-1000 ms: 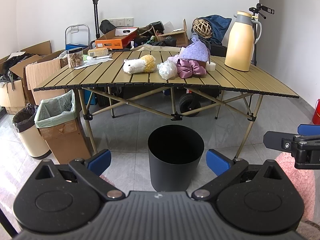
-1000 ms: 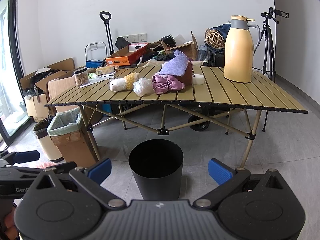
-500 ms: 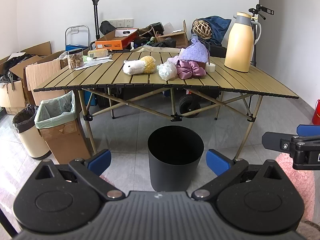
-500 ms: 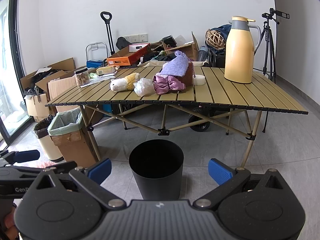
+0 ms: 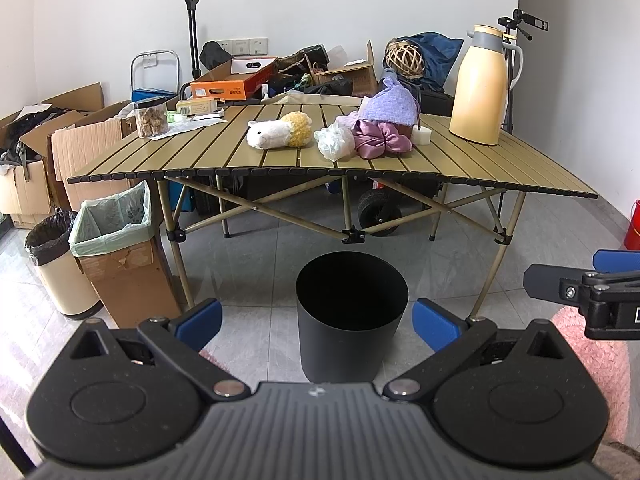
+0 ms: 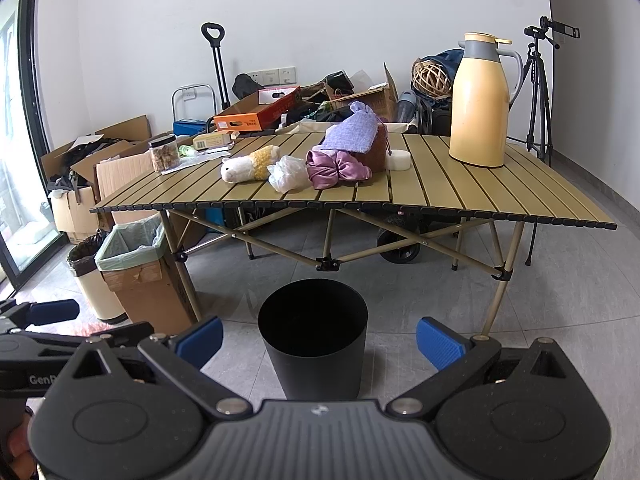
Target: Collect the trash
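Observation:
A crumpled clear plastic bag lies mid-table on the slatted folding table, between a plush toy and a purple cloth bundle. A black bin stands on the floor in front of the table. My left gripper is open and empty, low before the bin. My right gripper is open and empty beside it; it also shows at the right edge of the left wrist view.
A yellow thermos and a white roll stand on the right of the table, a snack jar on the left. A lined cardboard box and a cream bin stand left of the table. Boxes crowd the back wall.
Both grippers have edged slightly forward toward the table; the view barely shifts. Jaws stay open.

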Motion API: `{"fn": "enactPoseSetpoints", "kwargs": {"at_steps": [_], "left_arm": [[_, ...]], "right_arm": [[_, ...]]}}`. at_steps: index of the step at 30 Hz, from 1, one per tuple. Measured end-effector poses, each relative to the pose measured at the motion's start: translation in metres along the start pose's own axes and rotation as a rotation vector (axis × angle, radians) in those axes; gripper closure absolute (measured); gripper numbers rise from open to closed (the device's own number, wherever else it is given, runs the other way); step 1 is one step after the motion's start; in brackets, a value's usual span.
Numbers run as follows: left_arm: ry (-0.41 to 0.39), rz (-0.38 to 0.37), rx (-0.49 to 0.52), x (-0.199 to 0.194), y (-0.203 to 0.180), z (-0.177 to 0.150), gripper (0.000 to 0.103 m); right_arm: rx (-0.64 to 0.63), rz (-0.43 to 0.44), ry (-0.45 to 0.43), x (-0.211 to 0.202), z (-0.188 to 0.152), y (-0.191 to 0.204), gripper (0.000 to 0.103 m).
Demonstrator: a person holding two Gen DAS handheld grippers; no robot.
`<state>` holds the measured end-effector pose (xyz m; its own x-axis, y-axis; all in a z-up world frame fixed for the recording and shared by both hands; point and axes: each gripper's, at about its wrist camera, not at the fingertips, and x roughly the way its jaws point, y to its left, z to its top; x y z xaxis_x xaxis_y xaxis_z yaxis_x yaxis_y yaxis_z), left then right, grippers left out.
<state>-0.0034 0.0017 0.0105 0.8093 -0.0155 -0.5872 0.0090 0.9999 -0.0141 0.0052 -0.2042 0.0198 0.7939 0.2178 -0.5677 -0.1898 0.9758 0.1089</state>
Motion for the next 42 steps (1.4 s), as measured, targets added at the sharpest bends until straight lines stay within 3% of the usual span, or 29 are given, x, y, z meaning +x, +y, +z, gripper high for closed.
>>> {"fn": "enactPoseSetpoints", "kwargs": {"at_steps": [20,42], "left_arm": [[-0.015,-0.002,0.006,0.001,0.006,0.01,0.0],[-0.093,-0.012,-0.014,0.064,0.003,0.062,0.0]], "right_arm": [[-0.003,0.022,-0.016,0.01,0.001,0.002,0.0],[0.022,-0.009,-0.125,0.066,0.046,-0.027,0.0]]}}
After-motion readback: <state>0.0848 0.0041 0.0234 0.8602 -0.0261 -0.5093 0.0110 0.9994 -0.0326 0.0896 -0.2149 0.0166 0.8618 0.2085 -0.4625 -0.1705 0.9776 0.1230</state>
